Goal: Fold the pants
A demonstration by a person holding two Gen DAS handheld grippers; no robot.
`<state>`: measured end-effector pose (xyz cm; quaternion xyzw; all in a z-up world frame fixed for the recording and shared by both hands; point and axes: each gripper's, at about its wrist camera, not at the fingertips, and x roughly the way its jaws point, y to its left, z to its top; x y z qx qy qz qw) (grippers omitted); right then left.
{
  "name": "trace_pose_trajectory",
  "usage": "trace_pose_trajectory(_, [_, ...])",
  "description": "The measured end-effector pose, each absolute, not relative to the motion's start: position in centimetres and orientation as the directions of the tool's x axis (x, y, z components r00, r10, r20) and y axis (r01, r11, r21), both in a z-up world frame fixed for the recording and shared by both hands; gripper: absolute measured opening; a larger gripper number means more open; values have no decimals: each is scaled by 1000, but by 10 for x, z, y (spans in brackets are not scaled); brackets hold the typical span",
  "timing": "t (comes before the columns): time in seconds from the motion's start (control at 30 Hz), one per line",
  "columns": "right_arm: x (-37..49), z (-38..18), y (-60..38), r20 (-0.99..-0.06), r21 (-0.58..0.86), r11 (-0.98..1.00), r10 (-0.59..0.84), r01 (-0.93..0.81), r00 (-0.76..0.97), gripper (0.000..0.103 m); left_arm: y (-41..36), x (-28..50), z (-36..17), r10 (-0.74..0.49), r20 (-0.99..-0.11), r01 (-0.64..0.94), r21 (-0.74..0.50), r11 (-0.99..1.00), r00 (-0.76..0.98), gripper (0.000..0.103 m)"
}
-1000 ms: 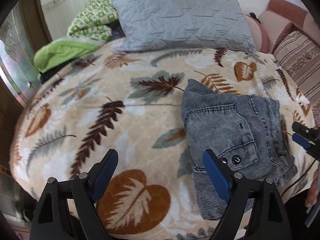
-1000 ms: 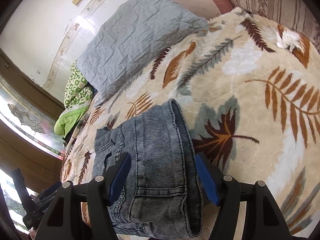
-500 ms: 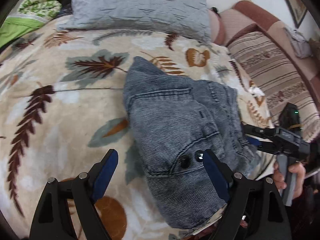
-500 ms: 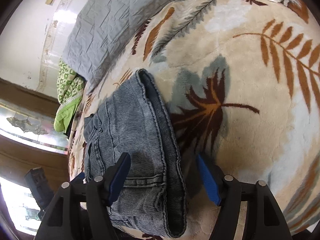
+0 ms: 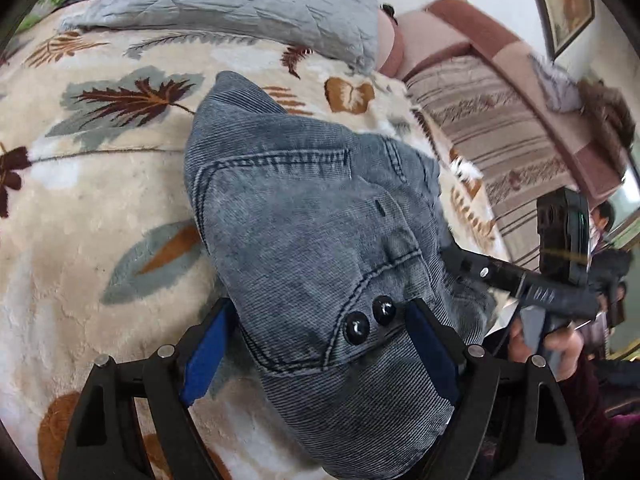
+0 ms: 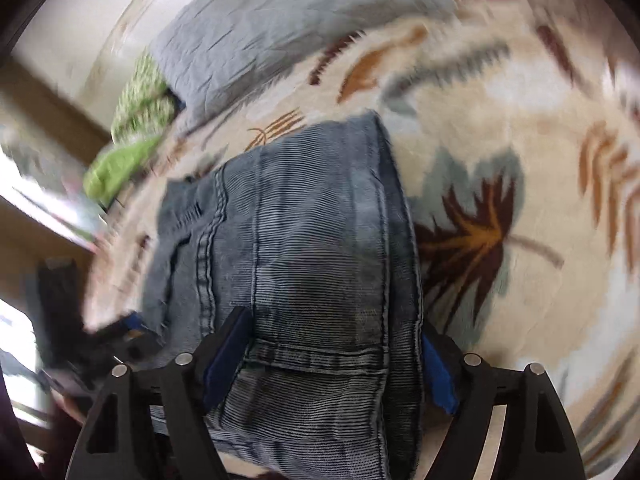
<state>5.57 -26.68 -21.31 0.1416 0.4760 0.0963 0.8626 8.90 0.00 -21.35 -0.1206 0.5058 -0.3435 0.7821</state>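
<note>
A folded bundle of grey-blue denim pants [image 5: 304, 232] lies on the leaf-patterned blanket [image 5: 80, 184]; two black buttons face me in the left wrist view. My left gripper [image 5: 316, 344] is open, its blue-padded jaws standing on either side of the bundle's near end. My right gripper [image 6: 332, 356] is open too, straddling the other end of the pants [image 6: 304, 240]. In the left wrist view the right gripper [image 5: 460, 256] reaches into the bundle's right side, held by a hand. The right wrist view is blurred by motion.
A grey quilted pillow [image 5: 248, 4] lies at the back of the bed, with green bedding [image 6: 132, 124] to its left. A striped cushion [image 5: 492, 128] and pink headboard [image 5: 436, 28] stand at the right.
Both grippers have moved forward onto the pants. Their open jaws now straddle the bundle's two ends, where before they hovered short of it. The pants fill more of both views.
</note>
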Motion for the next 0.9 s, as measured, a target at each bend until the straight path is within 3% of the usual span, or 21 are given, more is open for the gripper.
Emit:
trace_pose_trajectory(0.1, [55, -205, -255, -787, 223, 972, 226, -76, 575, 81, 3, 91, -214, -675, -694, 411, -555, 724, 251, 87])
trace_pose_trajectory(0.17, [60, -206, -258, -787, 241, 969, 233, -63, 572, 81, 6, 93, -214, -683, -685, 405, -566, 718, 255, 87])
trace_pose_trajectory(0.37, [73, -224, -282, -743, 496, 868, 424, 1, 517, 81, 7, 98, -215, -712, -657, 390, -605, 694, 249, 87])
trace_pose_trajectory(0.53, [67, -218, -289, -605, 679, 730, 617, -79, 503, 82, 5, 94, -211, -724, -643, 416, -605, 679, 249, 87])
trace_pose_trajectory(0.6, [62, -210, -284, -569, 690, 708, 658, -148, 494, 82, 5, 94, -210, -731, -635, 422, -609, 672, 249, 87])
trace_pose_trajectory(0.7, [70, -228, -271, -701, 581, 809, 553, -90, 451, 81, 3, 95, -213, -724, -645, 422, -602, 678, 244, 87])
trace_pose_trajectory(0.9, [82, -245, -294, -651, 697, 714, 595, 62, 472, 79, -2, 97, -216, -719, -648, 410, -602, 686, 251, 87])
